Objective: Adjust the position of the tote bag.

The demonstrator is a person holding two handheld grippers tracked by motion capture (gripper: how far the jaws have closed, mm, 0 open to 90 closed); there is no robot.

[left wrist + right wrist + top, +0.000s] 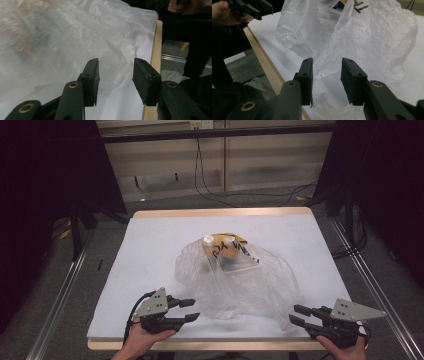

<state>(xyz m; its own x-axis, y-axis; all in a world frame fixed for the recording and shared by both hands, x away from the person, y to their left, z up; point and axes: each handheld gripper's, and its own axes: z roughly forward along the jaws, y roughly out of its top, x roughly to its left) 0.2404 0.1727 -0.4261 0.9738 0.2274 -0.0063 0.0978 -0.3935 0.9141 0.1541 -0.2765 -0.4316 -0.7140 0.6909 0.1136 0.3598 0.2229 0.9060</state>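
Table, bag, contents and both grippers inspected: nothing was held.

The table (pixel 150 265) carried a clear plastic bag (pixel 250 285) at its centre, slumped toward the near edge. Inside, at the far end, lay yellow-orange packaged goods (pixel 227 251) with two white caps; their exact nature could not be told. The left gripper (pixel 189 310) and right gripper (pixel 298 315) flanked the bag's near end, jaws apart and empty. Judged risk: thin film could slip or tear under a pinch, and lifting by one side could spill the contents.
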